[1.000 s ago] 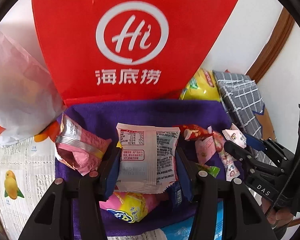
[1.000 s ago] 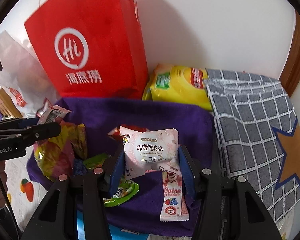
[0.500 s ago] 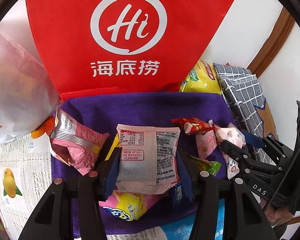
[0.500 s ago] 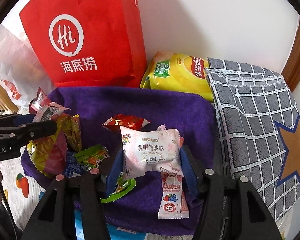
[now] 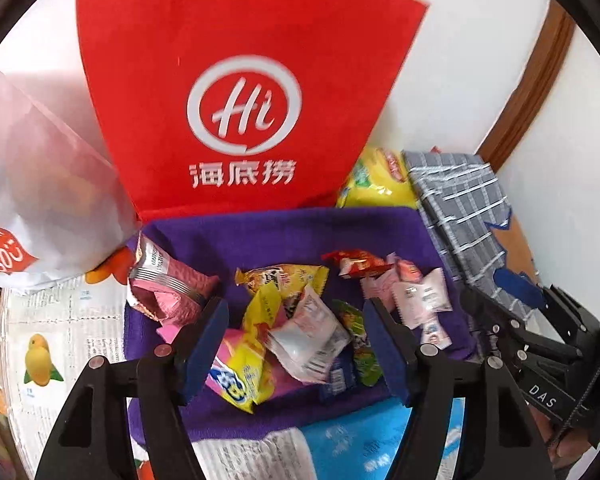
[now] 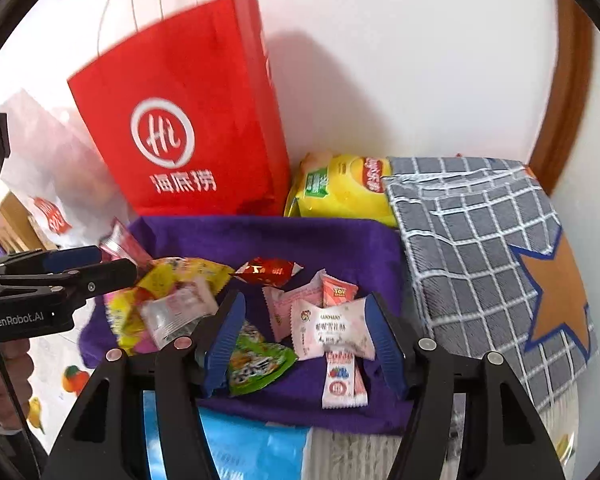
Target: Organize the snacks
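Note:
Several small snack packets lie on a purple cloth [image 5: 284,232] [image 6: 332,240]. My left gripper [image 5: 296,344] is open above the cloth; the white packet with red print [image 5: 308,340] lies loose on the snack pile between its fingers. My right gripper [image 6: 304,336] is open too; the white and pink packet [image 6: 332,328] lies on the cloth between its fingers, close to the right one. A pink ridged bag [image 5: 168,284] lies at the cloth's left. A red packet [image 6: 268,270] and a green one [image 6: 256,360] lie nearby.
A red paper bag [image 5: 244,92] [image 6: 188,120] stands behind the cloth against the white wall. A yellow chip bag [image 6: 340,188] lies beside it. A grey checked cloth with an orange star [image 6: 480,232] lies at the right. A white plastic bag [image 5: 32,184] is at the left.
Both grippers have opened and let go of their packets. The white packet has dropped onto the pile, the pink one onto the cloth. Both grippers have pulled back and up.

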